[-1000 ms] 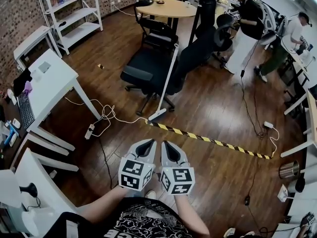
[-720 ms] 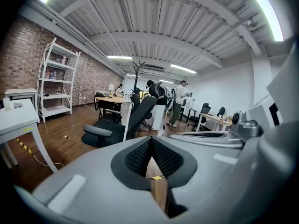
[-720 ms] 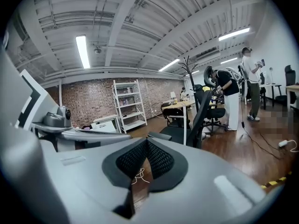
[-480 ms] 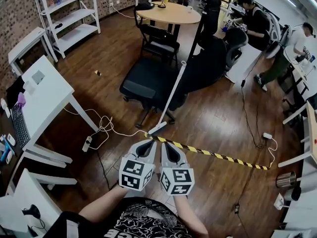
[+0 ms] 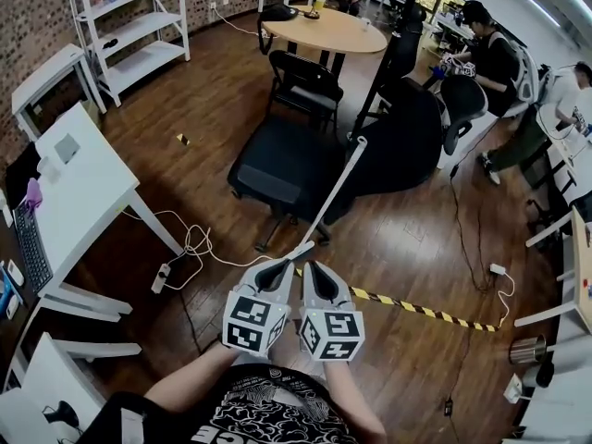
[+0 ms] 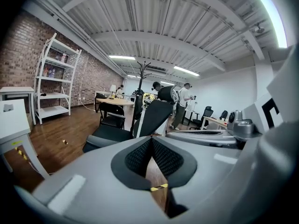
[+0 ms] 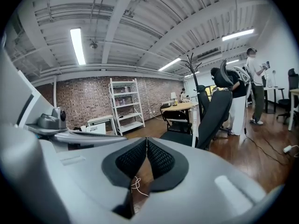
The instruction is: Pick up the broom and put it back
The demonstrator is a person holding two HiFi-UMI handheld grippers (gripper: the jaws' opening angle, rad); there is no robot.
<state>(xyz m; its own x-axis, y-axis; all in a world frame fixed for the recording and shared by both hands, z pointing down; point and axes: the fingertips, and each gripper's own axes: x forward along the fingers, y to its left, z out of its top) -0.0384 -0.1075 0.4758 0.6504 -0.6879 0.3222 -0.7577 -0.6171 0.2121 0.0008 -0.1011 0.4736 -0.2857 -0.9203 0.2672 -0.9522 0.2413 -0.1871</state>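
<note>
Both left claw (image 5: 280, 269) and right claw (image 5: 311, 268) hover closed near broom (image 5: 336, 191).

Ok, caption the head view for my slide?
Shut, empty left gripper and right gripper near white broom leaning on black office chair.

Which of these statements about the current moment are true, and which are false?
1. The broom leans against the black office chair. True.
2. The left gripper is clamped on the broom handle. False: its jaws are together with nothing between them.
3. The right gripper is shut and empty. True.
4. The round wooden table stands on the striped floor tape. False: the table is far beyond the chair, and the tape lies near the grippers.
5. A white shelf unit stands by the brick wall. True.
</note>
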